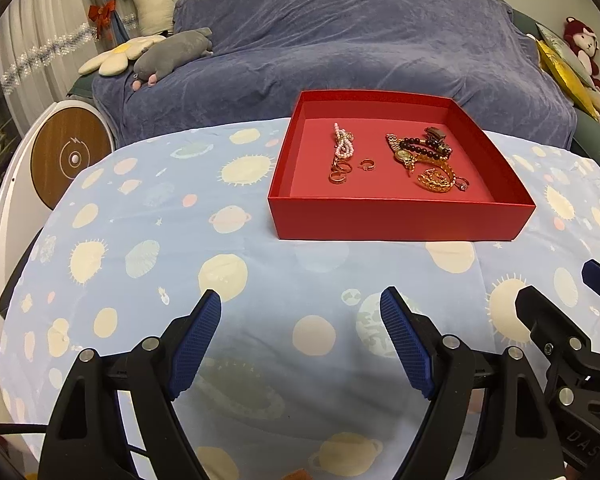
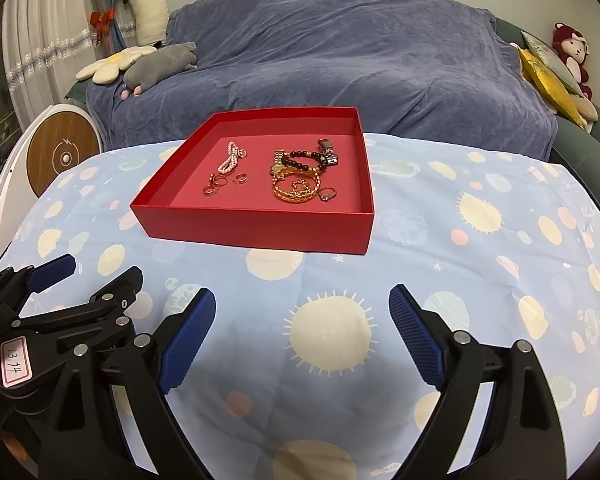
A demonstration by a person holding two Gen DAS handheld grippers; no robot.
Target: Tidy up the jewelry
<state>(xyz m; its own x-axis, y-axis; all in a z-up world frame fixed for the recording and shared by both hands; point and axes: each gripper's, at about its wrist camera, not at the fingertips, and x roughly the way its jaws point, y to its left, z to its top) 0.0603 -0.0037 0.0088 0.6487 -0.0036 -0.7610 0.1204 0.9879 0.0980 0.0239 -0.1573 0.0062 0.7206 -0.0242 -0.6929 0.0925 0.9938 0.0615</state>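
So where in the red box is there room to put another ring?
Inside the red box, the floor is bare along the far wall and in the near left corner, ahead of the small rings. The right half is crowded: gold bracelet, dark bead bracelet and watch lie tangled.

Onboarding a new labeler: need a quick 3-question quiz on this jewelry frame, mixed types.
1. True or false: the left gripper is shut on a ring.
2. Multiple choice: the pearl strand lies A) on the tablecloth, B) in the red box, C) on the sofa.
3. Fill in: the gold bracelet lies on the box's ___ side, seen from the right gripper.

Key: 1 false, both grippers are open and hold nothing; 2 B; 3 right.
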